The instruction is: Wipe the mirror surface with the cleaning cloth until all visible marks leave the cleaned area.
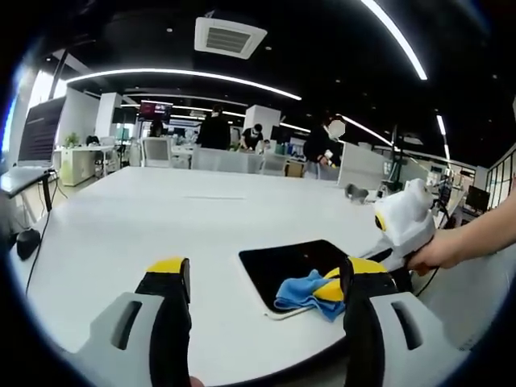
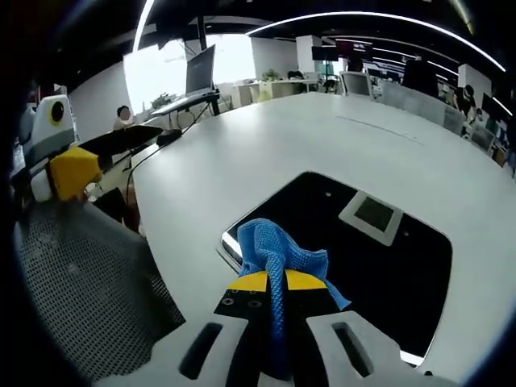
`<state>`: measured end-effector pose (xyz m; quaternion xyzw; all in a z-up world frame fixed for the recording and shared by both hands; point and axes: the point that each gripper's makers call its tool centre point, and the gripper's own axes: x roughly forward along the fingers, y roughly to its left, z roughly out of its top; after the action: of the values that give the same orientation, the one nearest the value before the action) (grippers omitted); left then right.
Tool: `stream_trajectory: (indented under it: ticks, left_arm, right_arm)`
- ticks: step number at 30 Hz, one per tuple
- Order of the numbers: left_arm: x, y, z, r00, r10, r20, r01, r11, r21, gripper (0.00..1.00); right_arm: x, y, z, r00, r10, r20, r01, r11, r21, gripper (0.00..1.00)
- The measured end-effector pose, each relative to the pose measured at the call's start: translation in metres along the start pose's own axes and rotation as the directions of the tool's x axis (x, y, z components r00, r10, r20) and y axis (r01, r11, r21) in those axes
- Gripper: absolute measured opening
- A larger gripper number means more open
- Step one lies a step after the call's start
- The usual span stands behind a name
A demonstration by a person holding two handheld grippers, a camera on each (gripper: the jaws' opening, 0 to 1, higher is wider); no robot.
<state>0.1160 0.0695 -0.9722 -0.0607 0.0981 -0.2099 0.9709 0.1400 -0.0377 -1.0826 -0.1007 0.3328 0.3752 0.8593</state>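
Note:
The mirror is a dark rectangular slab lying flat on the white table, near its front edge. In the right gripper view the mirror reflects a ceiling vent. A blue cleaning cloth rests on the mirror's near corner, and my right gripper is shut on it. The cloth also lies in the left gripper view, where a hand holds the right gripper's white body. My left gripper is open above the table beside the mirror, nothing between its jaws.
The table stretches far beyond the mirror. A black mesh chair stands by its near edge. A mouse and cable lie off the left side. Desks, monitors and several people fill the background.

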Motion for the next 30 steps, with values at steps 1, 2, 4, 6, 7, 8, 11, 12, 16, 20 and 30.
stream_trajectory:
  ticks: [1,2,4,6,7,8,11,12,16,20,30]
  left_arm:
    - [0.000,0.000,0.000,1.000,0.000,-0.002,0.000,1.000,0.000,0.76]
    - [0.000,0.000,0.000,1.000,0.001,-0.004,-0.001,1.000,0.002,0.76]
    - [0.000,0.000,-0.001,1.000,0.001,-0.004,-0.001,1.000,0.002,0.76]
    - [0.000,0.001,0.000,1.000,0.002,-0.002,-0.002,1.000,0.000,0.76]
    - [0.000,0.001,0.000,1.000,0.002,-0.002,-0.002,1.000,0.000,0.76]
    - [0.000,0.001,0.000,1.000,0.002,-0.002,-0.002,1.000,0.001,0.76]
    - [0.000,0.001,0.000,1.000,0.003,-0.001,-0.003,1.000,0.000,0.76]
    - [0.000,0.001,-0.001,1.000,0.002,-0.002,-0.002,1.000,0.001,0.76]
    - [0.001,0.000,-0.001,1.000,-0.006,-0.006,0.006,1.000,0.002,0.77]
    - [0.000,0.000,0.000,1.000,-0.005,-0.002,0.005,1.000,0.001,0.77]
    - [0.000,-0.001,-0.002,1.000,-0.009,-0.014,0.009,1.000,0.004,0.78]
  right_arm:
    - [0.000,0.000,0.000,1.000,0.002,0.001,-0.002,1.000,0.000,0.00]
    - [0.000,0.000,0.000,1.000,0.008,0.002,-0.008,1.000,-0.002,0.00]
    - [0.000,0.000,0.000,1.000,0.015,-0.002,-0.015,1.000,-0.003,0.00]
    - [0.000,0.000,0.000,1.000,0.016,-0.009,-0.016,1.000,-0.027,0.00]
    - [0.000,0.000,0.000,1.000,0.015,-0.010,-0.015,0.999,-0.031,0.00]
    - [0.000,0.000,0.000,1.000,0.014,-0.010,-0.015,0.999,-0.039,0.00]
    - [-0.002,-0.002,-0.001,1.000,0.005,-0.018,-0.006,0.999,-0.053,0.00]
    - [-0.003,-0.005,-0.002,1.000,-0.010,-0.026,0.008,0.996,-0.089,0.00]
    - [-0.007,-0.009,-0.005,0.999,-0.026,-0.037,0.022,0.994,-0.108,0.00]
    - [-0.012,-0.015,-0.009,0.998,-0.043,-0.056,0.037,0.994,-0.102,0.00]
    - [-0.025,-0.032,-0.019,0.993,-0.082,-0.088,0.075,0.993,-0.087,0.00]
